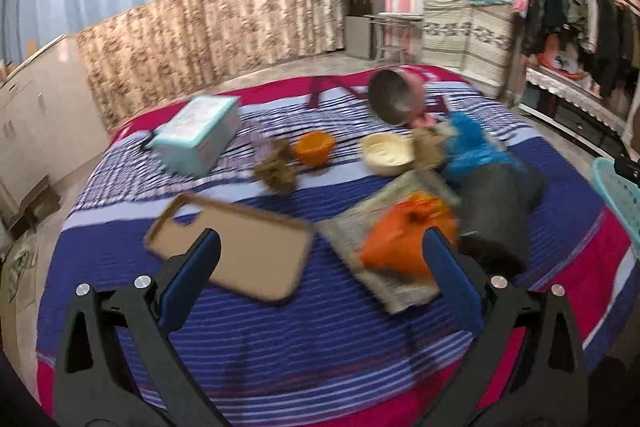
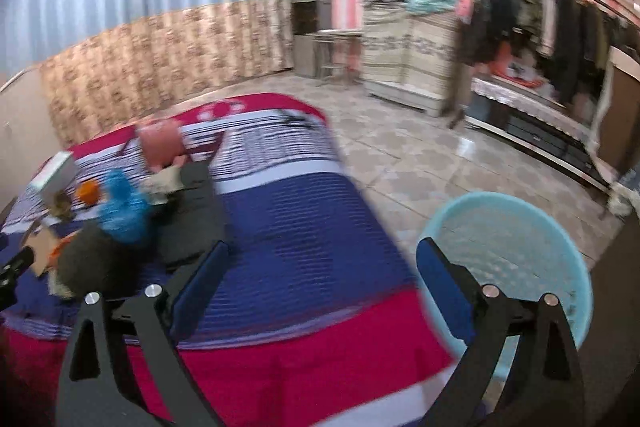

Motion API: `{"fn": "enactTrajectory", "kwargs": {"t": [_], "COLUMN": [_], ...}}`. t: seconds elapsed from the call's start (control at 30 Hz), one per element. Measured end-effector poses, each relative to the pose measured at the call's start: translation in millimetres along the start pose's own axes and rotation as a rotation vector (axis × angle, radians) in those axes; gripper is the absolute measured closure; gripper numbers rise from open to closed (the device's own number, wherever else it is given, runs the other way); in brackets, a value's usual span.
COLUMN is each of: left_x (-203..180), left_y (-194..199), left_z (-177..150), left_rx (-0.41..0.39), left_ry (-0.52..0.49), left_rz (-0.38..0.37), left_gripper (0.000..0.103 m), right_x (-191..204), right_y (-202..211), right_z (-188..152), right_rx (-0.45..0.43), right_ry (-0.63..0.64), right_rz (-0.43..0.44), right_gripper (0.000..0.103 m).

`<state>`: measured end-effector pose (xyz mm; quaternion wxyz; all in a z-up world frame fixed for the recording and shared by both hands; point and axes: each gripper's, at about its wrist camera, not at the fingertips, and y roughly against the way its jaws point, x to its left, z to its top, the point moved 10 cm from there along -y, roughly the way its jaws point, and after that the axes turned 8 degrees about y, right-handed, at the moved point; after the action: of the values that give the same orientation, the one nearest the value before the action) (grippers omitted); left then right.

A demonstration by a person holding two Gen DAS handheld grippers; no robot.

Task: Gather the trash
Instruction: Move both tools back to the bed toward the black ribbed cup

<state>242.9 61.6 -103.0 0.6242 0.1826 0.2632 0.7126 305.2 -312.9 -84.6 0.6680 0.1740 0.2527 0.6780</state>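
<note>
Trash lies on a striped bed cover [image 1: 280,339]. In the left wrist view a tan phone case [image 1: 236,247] lies close ahead, with an orange plastic bag [image 1: 400,243] on a grey mat [image 1: 392,227], an orange cup [image 1: 314,147], a cream bowl [image 1: 386,153], a brown crumpled wad [image 1: 278,167], a blue bag [image 1: 476,147] and a teal box [image 1: 198,133]. My left gripper [image 1: 320,247] is open and empty above the cover. My right gripper [image 2: 322,259] is open and empty over the bed's edge, beside a light blue basket [image 2: 516,247] on the floor.
A grey-and-pink bowl [image 1: 394,99] and dark clothing [image 1: 496,199] lie on the bed. A clothes rack [image 2: 540,27], a covered cabinet [image 2: 408,59] and a small table [image 2: 336,51] stand along the pink striped wall. Tiled floor [image 2: 400,155] surrounds the bed.
</note>
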Motion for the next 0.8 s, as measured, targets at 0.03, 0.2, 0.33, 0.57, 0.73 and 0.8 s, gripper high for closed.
{"fn": "enactTrajectory", "kwargs": {"t": [0.03,0.2,0.33,0.57,0.73,0.8], "left_x": [11.9,50.0,68.2,88.2,93.2,92.4], "left_y": [-0.6,-0.9,0.5,2.1,3.2,3.6], "left_z": [-0.7,0.2,1.9,3.5,4.3,4.0], "left_rx": [-0.001,-0.011,-0.027,-0.039,-0.043,-0.046], "left_ry": [0.011,0.044,0.053,0.069,0.061,0.049], "left_rz": [0.017,0.065,0.075,0.086,0.092,0.094], "left_gripper": [0.006,0.006,0.006,0.006,0.006,0.006], "right_x": [15.4,88.0,134.3,178.4,189.5,193.2], "right_y": [-0.4,-1.3,-6.2,-23.6,-44.3,-48.0], "right_z": [0.6,5.5,4.4,0.5,-12.0,-19.1], "right_rx": [0.0,0.013,0.032,0.085,0.152,0.176], "right_ry": [0.009,0.042,0.068,0.071,0.034,0.04], "right_rz": [0.025,0.171,0.249,0.32,0.351,0.371], "right_gripper": [0.01,0.01,0.01,0.008,0.008,0.009]}}
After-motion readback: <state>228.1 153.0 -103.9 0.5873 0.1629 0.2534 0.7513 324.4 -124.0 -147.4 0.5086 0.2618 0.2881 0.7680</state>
